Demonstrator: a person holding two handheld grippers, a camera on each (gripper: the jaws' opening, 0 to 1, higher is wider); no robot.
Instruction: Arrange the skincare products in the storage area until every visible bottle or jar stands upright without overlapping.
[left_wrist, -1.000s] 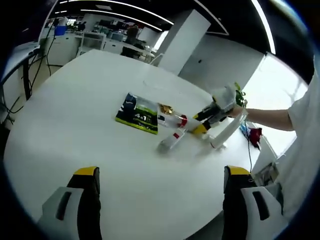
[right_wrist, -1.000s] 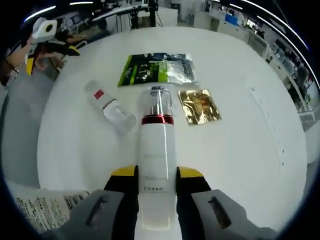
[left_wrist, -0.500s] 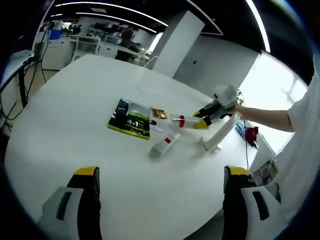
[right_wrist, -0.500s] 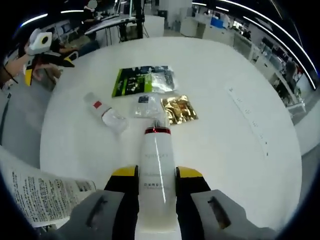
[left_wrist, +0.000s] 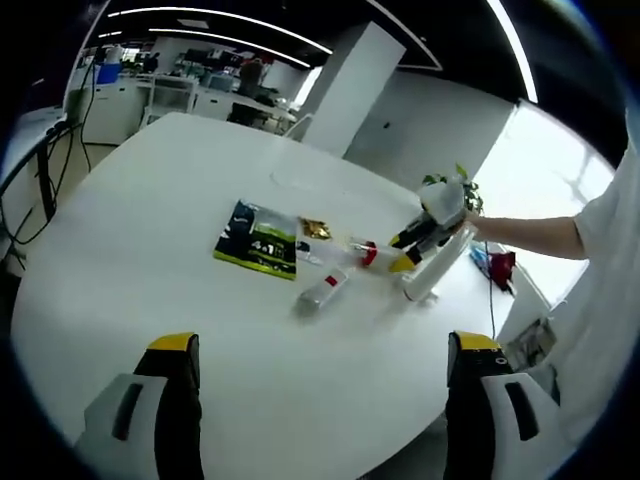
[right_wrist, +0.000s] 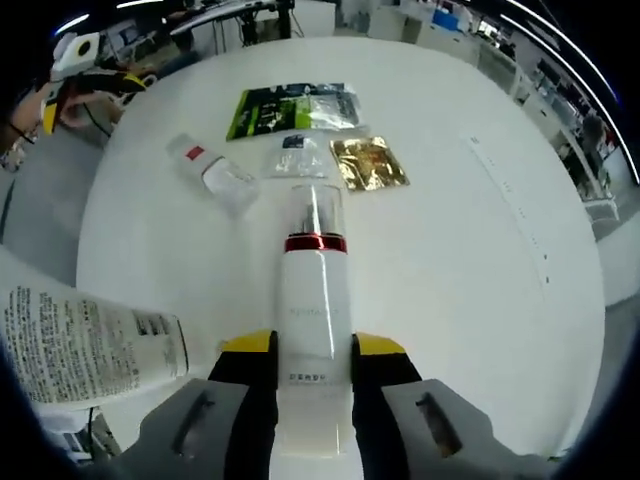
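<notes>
- Two claws are at work; the right gripper (right_wrist: 312, 395) is clamped on the lower body of a tall white bottle (right_wrist: 312, 320) with a red band and a clear cap, its jaws pressing both flanks.
- That bottle's long axis runs straight out along the jaws, cap pointing away from the claw toward the other items on the white table (right_wrist: 450, 300). In the left gripper view it looks held near level above the table, so standing it up would, I judge, call for tipping the base down.
- Just left of the right claw, a large white tube (right_wrist: 90, 345) with printed text lies across the view; I cannot tell whether it rests flat or leans.
- Farther out lies a small clear bottle (right_wrist: 215, 175) with a red label, on its side, angled away to the left.
- Beyond the cap sit three flat packets: a clear sachet (right_wrist: 298, 157), a gold sachet (right_wrist: 369, 163) and a green pouch (right_wrist: 293, 110).
- The left gripper (left_wrist: 318, 400) hangs well back from the group, jaws spread wide and holding nothing; the right claw is far nearer the items.
</notes>
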